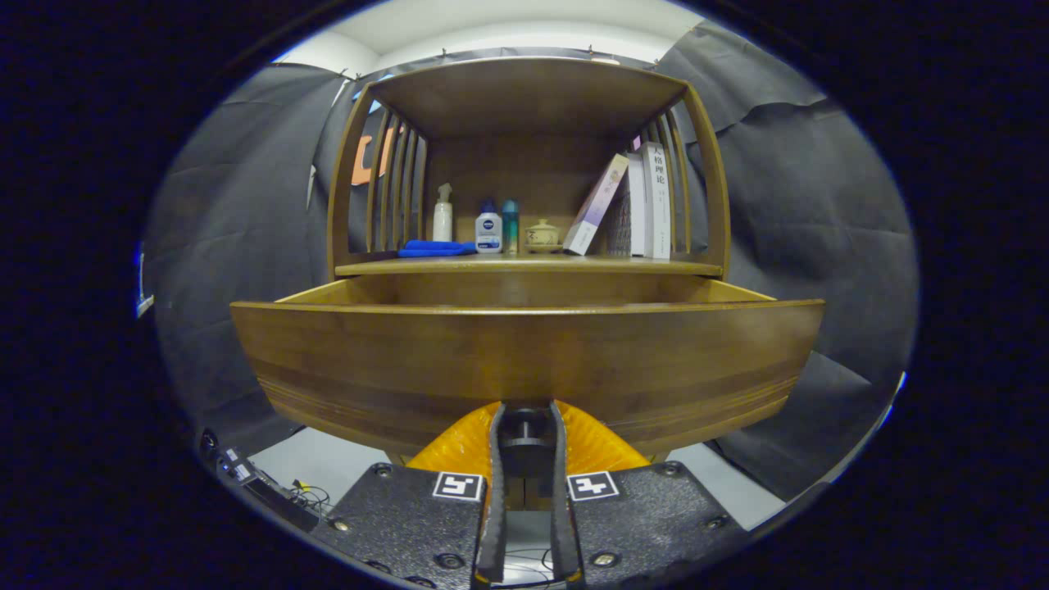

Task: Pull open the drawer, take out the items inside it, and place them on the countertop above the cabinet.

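The wooden drawer [524,360] stands pulled out of the cabinet, and its curved front panel is close in front of me. Its inside is hidden behind that panel; only the far inner wall [524,288] shows. My gripper [525,412] is low at the middle of the panel, shut on the dark round drawer knob [524,431], with a finger pressing each side of it. Just above and behind the drawer runs the countertop [656,267].
On the countertop, left to right, are a folded blue cloth [436,247], a white spray bottle [442,215], a white lotion bottle [488,232], a teal bottle [510,226], a small lidded cup [542,235] and leaning books [635,205]. Slatted sides and a top shelf [524,98] enclose it. Cables [270,487] lie on the floor to the left.
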Tool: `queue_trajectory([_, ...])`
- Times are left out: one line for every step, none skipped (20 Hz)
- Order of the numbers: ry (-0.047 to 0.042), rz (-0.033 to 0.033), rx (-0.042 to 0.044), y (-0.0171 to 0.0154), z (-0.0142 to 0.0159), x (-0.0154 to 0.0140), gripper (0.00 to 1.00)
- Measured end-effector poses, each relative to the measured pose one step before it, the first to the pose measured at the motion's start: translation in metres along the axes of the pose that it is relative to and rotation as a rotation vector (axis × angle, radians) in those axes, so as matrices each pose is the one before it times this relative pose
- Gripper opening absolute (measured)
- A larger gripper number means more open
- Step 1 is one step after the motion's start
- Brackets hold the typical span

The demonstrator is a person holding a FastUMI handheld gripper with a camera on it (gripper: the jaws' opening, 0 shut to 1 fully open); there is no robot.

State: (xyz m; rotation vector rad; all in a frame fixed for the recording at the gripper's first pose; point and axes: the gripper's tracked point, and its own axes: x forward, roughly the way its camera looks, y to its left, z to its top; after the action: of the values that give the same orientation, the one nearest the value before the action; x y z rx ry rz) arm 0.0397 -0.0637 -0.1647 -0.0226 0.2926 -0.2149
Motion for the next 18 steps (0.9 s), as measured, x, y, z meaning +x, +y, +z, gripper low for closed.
queue_trajectory([0.00103,-0.00082,0.00150,-0.00040,-0.00084,-0.00383,0.24])
queue_trajectory([0.00526,0.00204,-0.00066,-0.00024,-0.00235,-0.00408,0.24])
queue_trajectory([0.00316,0.00481,-0.00570,-0.00018,-0.00107,-0.00366,0.24])
queue_trajectory([0.00582,0.00399,-0.00189,-0.00043,-0.00194,-0.00364,0.24])
queue_trajectory([0.00311,0.00250,0.00116,0.00046,0.00017,-0.00287,0.24])
queue_trajectory([0.00404,-0.00015,0.00055,0.00040,-0.00019,-0.00107,0.24])
queue_trajectory([0.00312,-0.00267,0.00139,0.00007,-0.00030,0.00023,0.24])
queue_trajectory([0.00241,-0.00261,0.00738,0.00065,0.00009,-0.00062,0.24])
queue_trajectory([0.00422,0.00089,-0.00672,0.00136,-0.00064,0.00158,0.25])
queue_trajectory([0.00688,0.00745,-0.01756,0.00173,-0.00025,-0.00086,0.26])
queue_trajectory([0.01598,0.01767,-0.01363,0.00178,-0.00001,-0.00151,0.30])
queue_trajectory([0.01217,0.01525,-0.00175,-0.00134,0.00037,-0.00204,0.33])
queue_trajectory([-0.00674,0.00481,0.00489,-0.00287,0.00730,-0.00522,0.38])
queue_trajectory([-0.02178,0.00220,0.00180,-0.00374,0.01218,-0.00714,0.41])
queue_trajectory([-0.02115,0.00028,-0.00469,-0.00265,0.01444,-0.00655,0.45])
queue_trajectory([-0.01229,0.00355,-0.00251,-0.00205,0.01259,-0.00542,0.48])
queue_trajectory([-0.01130,0.01548,0.00306,0.00088,0.01436,-0.00524,0.53])
queue_trajectory([-0.01218,0.00927,0.00686,-0.00010,0.01419,-0.00466,0.59])
